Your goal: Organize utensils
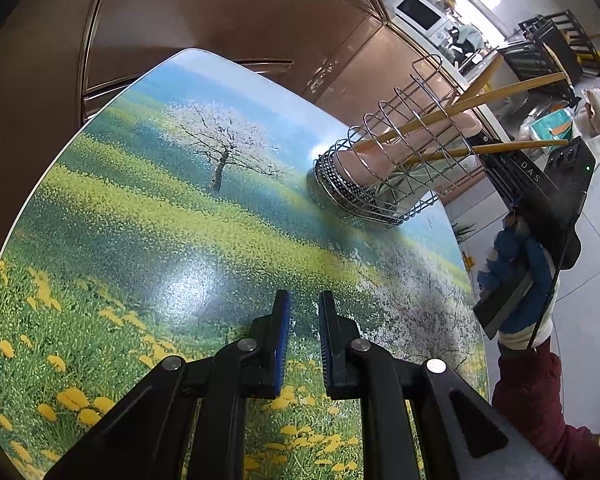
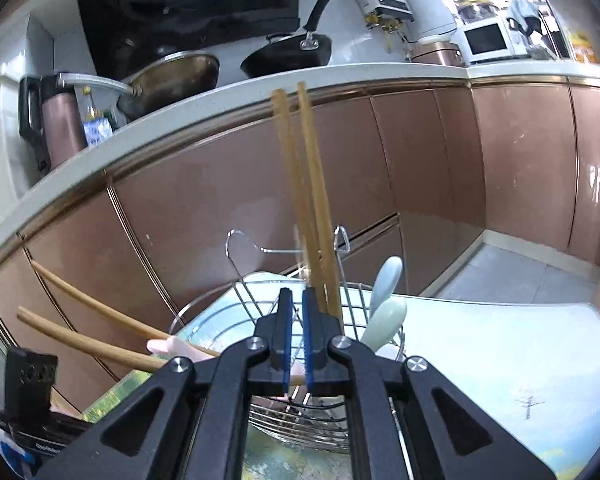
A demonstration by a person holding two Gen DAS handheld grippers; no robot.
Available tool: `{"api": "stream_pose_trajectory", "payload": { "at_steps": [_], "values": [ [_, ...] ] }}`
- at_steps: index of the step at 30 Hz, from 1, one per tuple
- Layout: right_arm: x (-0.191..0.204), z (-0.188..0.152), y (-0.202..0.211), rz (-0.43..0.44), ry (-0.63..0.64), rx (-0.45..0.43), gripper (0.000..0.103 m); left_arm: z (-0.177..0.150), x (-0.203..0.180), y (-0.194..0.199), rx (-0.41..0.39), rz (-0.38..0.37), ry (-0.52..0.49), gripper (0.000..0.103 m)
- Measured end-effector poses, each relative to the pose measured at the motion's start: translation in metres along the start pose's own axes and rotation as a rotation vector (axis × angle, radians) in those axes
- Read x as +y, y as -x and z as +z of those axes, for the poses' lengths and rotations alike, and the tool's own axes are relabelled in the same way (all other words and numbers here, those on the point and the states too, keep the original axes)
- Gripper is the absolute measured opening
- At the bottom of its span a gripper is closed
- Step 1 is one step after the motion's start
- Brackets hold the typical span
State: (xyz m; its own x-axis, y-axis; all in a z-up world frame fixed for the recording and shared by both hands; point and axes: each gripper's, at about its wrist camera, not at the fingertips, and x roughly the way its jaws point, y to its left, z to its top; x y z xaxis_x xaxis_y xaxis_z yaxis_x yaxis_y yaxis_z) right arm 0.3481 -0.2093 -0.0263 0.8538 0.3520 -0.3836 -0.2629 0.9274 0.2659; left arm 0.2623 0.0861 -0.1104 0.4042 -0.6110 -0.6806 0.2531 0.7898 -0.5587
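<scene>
Wooden chopsticks (image 2: 305,200) stand beside my closed, empty right gripper (image 2: 296,300), dropped into the wire utensil basket (image 2: 260,312) for storage; my left gripper (image 1: 304,304) waits nearly closed, empty.

Open tabletop (image 1: 140,240) ahead of left gripper (image 1: 303,316), wire caddy (image 1: 384,184) far right (leaning chopsticks (image 1: 500,92) overhang it)

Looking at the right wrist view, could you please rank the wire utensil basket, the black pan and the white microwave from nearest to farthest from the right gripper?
1. Wire utensil basket, directly below the right gripper.
2. Black pan, on the counter, upper centre.
3. White microwave, far upper right.
</scene>
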Motion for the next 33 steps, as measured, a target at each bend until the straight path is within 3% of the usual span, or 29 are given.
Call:
{"api": "stream_pose_trajectory", "payload": {
  "at_steps": [6, 11, 14, 16, 21, 30, 33],
  "values": [
    [0.000, 0.006, 0.015, -0.006, -0.002, -0.029, 0.005, 0.001, 0.000, 0.005, -0.011, 0.007, -0.004, 0.014],
    [0.004, 0.013, 0.048, -0.027, 0.001, -0.064, 0.006, 0.003, -0.012, 0.015, -0.044, 0.038, -0.023, 0.032],
    [0.007, 0.013, 0.070, -0.048, 0.000, -0.070, 0.015, 0.002, -0.024, 0.023, -0.074, 0.076, -0.057, 0.044],
    [0.011, 0.009, 0.088, -0.070, 0.000, -0.063, 0.030, -0.001, -0.033, 0.030, -0.100, 0.101, -0.077, 0.050],
    [0.027, -0.008, 0.120, -0.116, 0.006, -0.020, 0.032, -0.008, -0.054, 0.046, -0.167, 0.182, -0.118, 0.061],
    [0.069, -0.041, 0.170, -0.204, 0.025, 0.035, 0.048, -0.028, -0.087, 0.076, -0.273, 0.366, -0.178, 0.070],
    [0.083, -0.050, 0.184, -0.227, 0.030, 0.045, 0.053, -0.036, -0.098, 0.090, -0.323, 0.409, -0.188, 0.081]
  ]
}}
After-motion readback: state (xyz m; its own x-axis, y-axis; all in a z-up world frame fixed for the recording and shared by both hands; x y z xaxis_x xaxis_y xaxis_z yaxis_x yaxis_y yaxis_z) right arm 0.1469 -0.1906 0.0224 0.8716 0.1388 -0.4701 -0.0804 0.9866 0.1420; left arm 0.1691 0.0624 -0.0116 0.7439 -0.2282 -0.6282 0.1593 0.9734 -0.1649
